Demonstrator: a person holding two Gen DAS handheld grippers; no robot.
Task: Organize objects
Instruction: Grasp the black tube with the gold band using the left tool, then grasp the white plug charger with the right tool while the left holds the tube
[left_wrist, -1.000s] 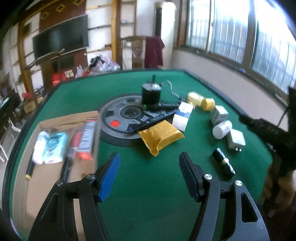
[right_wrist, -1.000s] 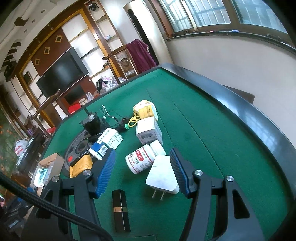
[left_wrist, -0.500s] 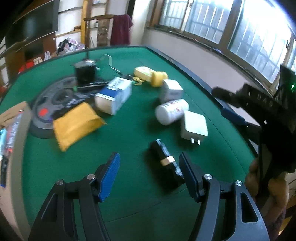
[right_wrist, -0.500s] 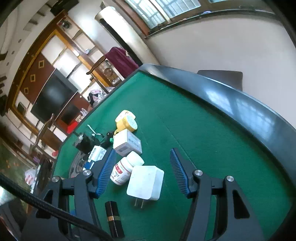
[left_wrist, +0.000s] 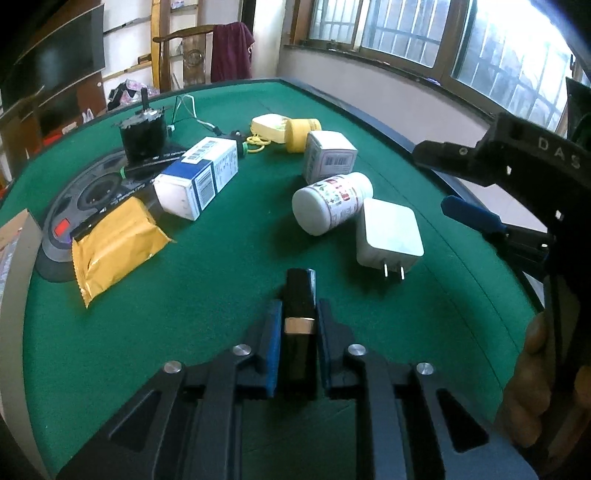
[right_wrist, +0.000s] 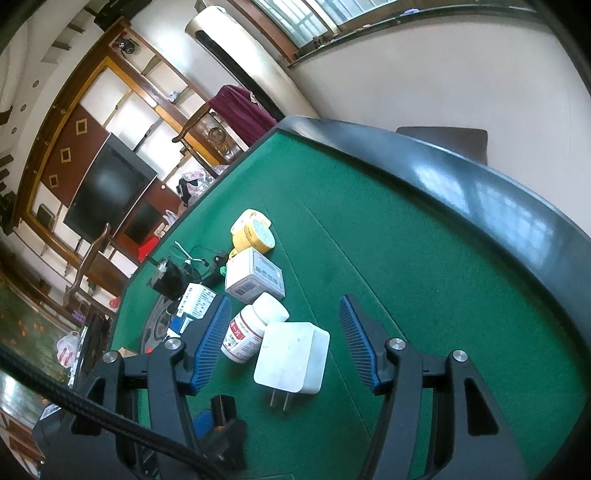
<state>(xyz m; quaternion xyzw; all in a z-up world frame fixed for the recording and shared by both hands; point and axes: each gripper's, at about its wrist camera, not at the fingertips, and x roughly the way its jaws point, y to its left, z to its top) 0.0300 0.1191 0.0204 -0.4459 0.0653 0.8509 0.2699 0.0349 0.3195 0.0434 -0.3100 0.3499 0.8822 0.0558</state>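
A black lipstick tube (left_wrist: 300, 288) with a gold band lies on the green felt table (left_wrist: 221, 295), and my left gripper (left_wrist: 300, 308) is shut on it, blue pads pressed against both sides. The right wrist view shows the tube (right_wrist: 223, 404) at its lower left. My right gripper (right_wrist: 283, 304) stands open just above a white plug charger (right_wrist: 291, 358) and a white pill bottle (right_wrist: 251, 332), with nothing gripped. In the left wrist view the right gripper (left_wrist: 439, 181) hangs at the right edge, next to the charger (left_wrist: 389, 236) and the bottle (left_wrist: 330, 203).
Further back lie a small white box (left_wrist: 328, 157), a blue-white carton (left_wrist: 199, 177), a yellow packet (left_wrist: 114, 243), a yellow tape measure (left_wrist: 284, 129), and a black motor (left_wrist: 144, 136) on a weight plate (left_wrist: 88, 192). A cardboard box (left_wrist: 11, 258) stands at the left. The dark table rim (right_wrist: 480, 192) curves along the right.
My left gripper swung right from the cardboard box side, came down over the lipstick tube and shut on it. The right gripper rolled and drew slightly closer to the charger, still open.
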